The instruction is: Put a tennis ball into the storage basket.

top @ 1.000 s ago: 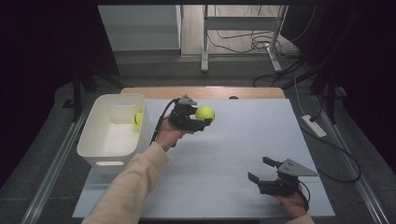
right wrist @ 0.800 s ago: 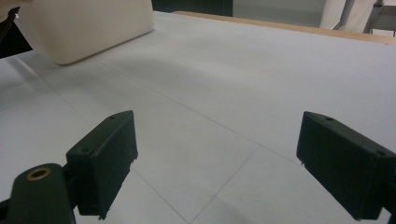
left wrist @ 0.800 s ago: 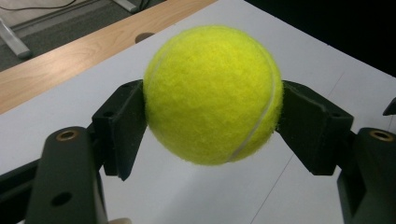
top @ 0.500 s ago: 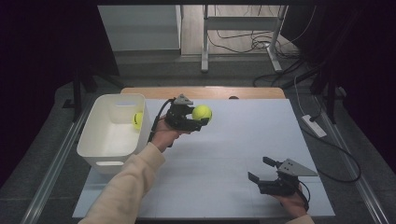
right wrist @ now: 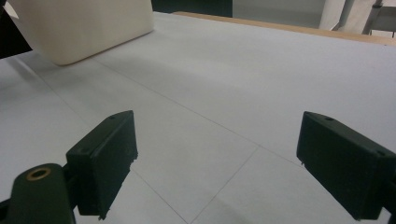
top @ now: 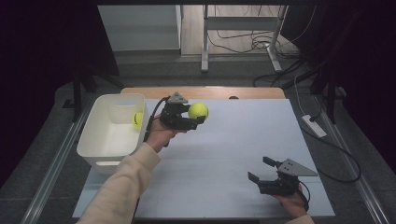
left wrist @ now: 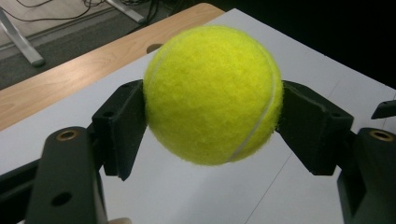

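Observation:
A yellow tennis ball (top: 198,110) (left wrist: 212,93) is clamped between the two black jaws of my left gripper (top: 196,113) (left wrist: 212,126), held above the white table sheet just right of the white bin (top: 95,135). A second yellow ball (top: 137,120) lies inside that bin against its right wall. My right gripper (top: 260,171) (right wrist: 217,163) rests low at the table's front right, jaws spread wide with nothing between them.
The white sheet (top: 243,140) covers a wooden table whose bare edge (top: 205,92) shows at the back. The bin's corner (right wrist: 84,28) appears far left in the right gripper view. Cables and a table frame (top: 243,42) lie on the floor behind.
The left gripper with the ball has drifted slightly left, toward the bin. The right gripper has stayed where it was.

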Demonstrator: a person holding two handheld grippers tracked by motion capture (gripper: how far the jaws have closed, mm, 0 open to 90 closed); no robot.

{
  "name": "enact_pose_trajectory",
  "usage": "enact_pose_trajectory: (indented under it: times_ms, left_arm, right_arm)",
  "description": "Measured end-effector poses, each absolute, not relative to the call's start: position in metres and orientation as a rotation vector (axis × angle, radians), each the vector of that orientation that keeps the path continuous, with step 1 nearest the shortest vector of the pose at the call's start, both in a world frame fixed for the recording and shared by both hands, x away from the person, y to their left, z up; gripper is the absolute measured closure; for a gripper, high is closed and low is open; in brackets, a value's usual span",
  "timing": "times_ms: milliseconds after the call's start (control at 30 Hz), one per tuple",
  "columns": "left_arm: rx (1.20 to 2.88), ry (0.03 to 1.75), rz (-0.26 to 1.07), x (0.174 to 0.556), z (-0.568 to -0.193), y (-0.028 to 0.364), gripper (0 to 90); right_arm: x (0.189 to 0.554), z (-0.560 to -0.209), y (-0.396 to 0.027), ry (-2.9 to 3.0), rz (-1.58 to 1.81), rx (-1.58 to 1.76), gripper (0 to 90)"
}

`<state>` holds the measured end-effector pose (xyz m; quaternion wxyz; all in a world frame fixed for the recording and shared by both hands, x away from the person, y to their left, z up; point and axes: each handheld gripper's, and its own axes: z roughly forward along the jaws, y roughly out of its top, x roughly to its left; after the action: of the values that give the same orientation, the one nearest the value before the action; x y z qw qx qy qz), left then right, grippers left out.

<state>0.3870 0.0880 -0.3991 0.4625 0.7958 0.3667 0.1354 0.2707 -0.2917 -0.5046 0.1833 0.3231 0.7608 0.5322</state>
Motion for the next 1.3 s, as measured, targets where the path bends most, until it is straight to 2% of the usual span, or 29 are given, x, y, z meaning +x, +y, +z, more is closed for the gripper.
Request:
enact_pose_trajectory:
  times_ms: [1300]
  left_arm:
    - [1.892, 0.923, 0.386, 0.379, -0.378, 0.116, 27.9]
  right_arm:
    - [0.270, -0.505, -0.292, 2.144, 1.503, 0.917, 12.4]
